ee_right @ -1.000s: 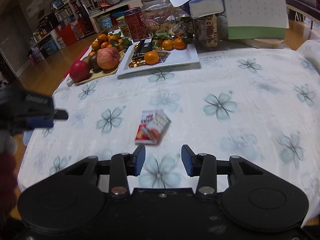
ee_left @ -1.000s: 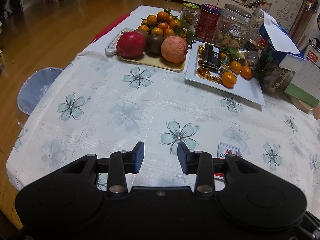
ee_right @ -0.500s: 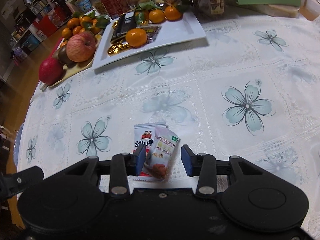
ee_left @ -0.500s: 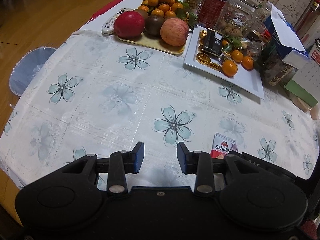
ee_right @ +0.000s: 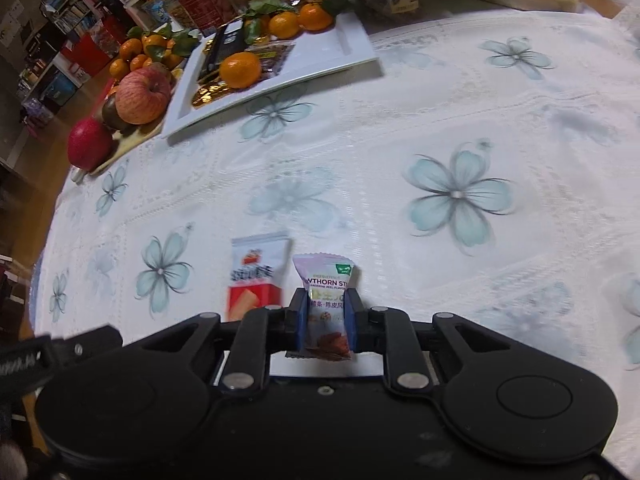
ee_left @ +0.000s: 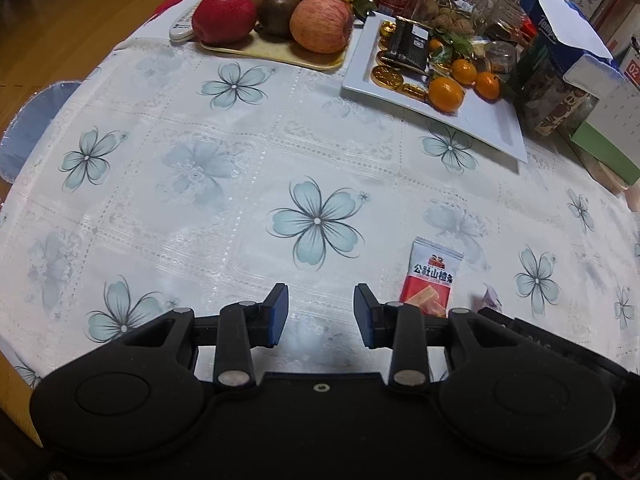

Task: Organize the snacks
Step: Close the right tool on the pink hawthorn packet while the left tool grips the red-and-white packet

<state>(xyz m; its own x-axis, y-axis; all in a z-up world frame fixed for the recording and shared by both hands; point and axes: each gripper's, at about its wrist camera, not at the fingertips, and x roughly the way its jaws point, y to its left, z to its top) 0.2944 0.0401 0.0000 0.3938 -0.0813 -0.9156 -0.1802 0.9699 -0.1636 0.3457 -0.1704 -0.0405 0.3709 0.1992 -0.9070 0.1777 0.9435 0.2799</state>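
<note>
Floral tablecloth (ee_left: 180,168), white tray (ee_right: 340,46) w/ snacks at 12 o'clock. Right gripper (ee_right: 325,312) closing on purple hawthorn packet (ee_right: 326,304); red packet (ee_left: 432,280) loose at its 9. Left gripper (ee_left: 320,314) half open, empty. Neither's put away yet.

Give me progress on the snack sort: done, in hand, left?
Done: white plate already carries gold coins, a dark packet and mandarins. In hand: right gripper is closing on the pale hawthorn packet, pads against its sides. Left: red-and-white packet lies on the tablecloth; left gripper is open, empty.
</note>
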